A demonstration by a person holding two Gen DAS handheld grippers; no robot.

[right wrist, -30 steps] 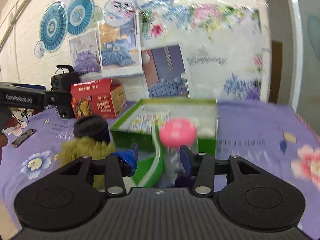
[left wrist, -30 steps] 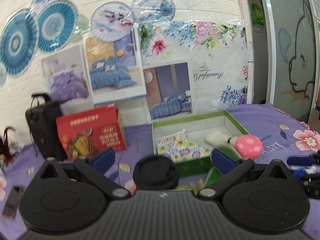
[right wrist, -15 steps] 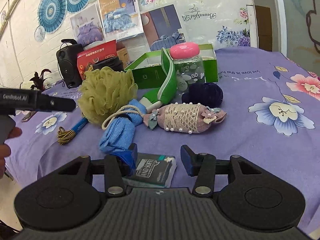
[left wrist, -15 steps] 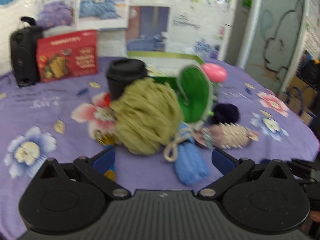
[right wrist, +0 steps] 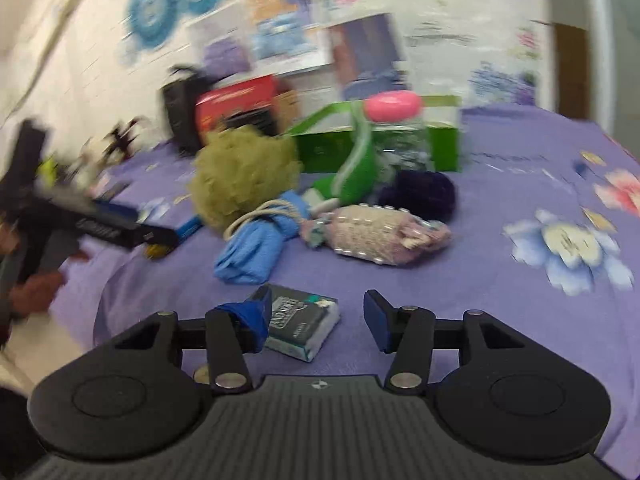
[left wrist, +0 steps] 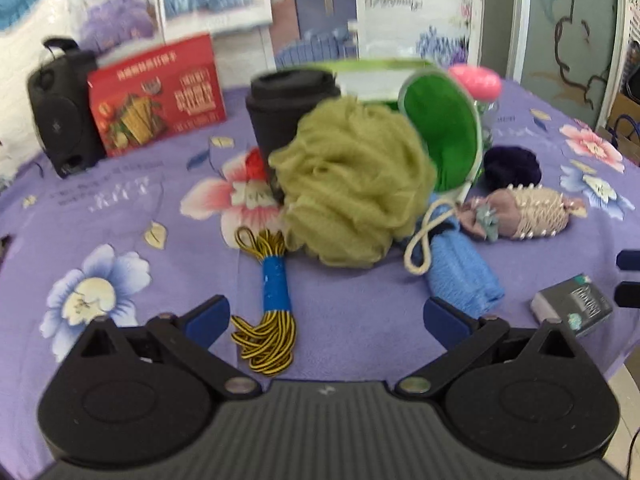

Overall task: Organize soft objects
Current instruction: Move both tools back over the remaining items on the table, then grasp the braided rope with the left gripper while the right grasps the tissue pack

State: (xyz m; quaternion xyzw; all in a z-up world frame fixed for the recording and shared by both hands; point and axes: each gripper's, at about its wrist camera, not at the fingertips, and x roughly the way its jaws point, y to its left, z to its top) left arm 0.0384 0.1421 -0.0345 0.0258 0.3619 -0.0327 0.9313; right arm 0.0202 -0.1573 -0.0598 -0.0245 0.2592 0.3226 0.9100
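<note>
- Left claw (left wrist: 326, 316) stood wide open and empty, tilted down over the purple-clothed table (left wrist: 120, 200); the yellow-and-black cord bundle (left wrist: 269, 300) lay between its fingers, its long axis running away from the claw, roughly in line with the fingers.
- Olive bath pouf (left wrist: 352, 180) sat straight ahead beyond the cord, with the rolled blue cloth (left wrist: 460, 272) just beside the right finger.
- Right claw (right wrist: 316, 318) was partly open, its jaws having just been opening, and gripped nothing (a small dark packet (right wrist: 300, 320) lay on the table against its left finger).
- The blue cloth (right wrist: 250, 252) and the beaded pink pouch (right wrist: 376, 236) lay ahead of it; the left claw was judged nearer the pouf and cord.
</note>
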